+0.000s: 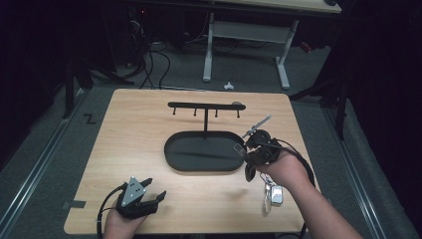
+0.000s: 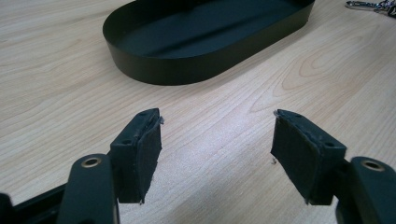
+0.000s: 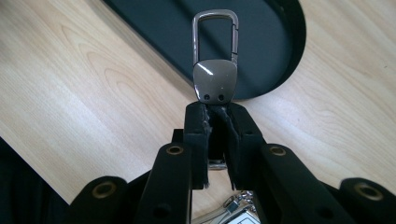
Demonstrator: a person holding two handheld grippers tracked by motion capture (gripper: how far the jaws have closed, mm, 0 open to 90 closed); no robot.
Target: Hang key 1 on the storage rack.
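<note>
The left gripper [image 1: 149, 191] rests low near the front left part of the counter [image 1: 139, 129], its fingers [image 2: 140, 154] spread wide and released, with bare wood grain between them. Ahead of those fingers lies an open stretch of counter, and beyond it the near wall of the black oval tray [image 2: 187, 70] curves across (its rim stands well apart from the fingertips). The counter's front edge runs just behind the hand in the high view.

Further right, the tray [image 1: 171, 154] sits at the counter's middle, and a black hook rack [image 1: 205, 106] rises on a post from its far side, four small pegs hanging under the crossbar.

At the tray's right end the right gripper [image 1: 249, 149] is clenched on a carabiner keychain [image 3: 215, 70]: in the right gripper view the fingers [image 3: 196, 135] pinch the lower edge of its grey metal tab, and the clip loop points out past the fingertips over the tray's rounded end. A key fob [image 1: 275, 195] hangs off the keychain behind the fingers, lying on the counter beside the person's right wrist [image 1: 288, 172], near the counter's right edge. To either side of these fingers there is open wood, and the tray's rim passes just under the tab.
</note>
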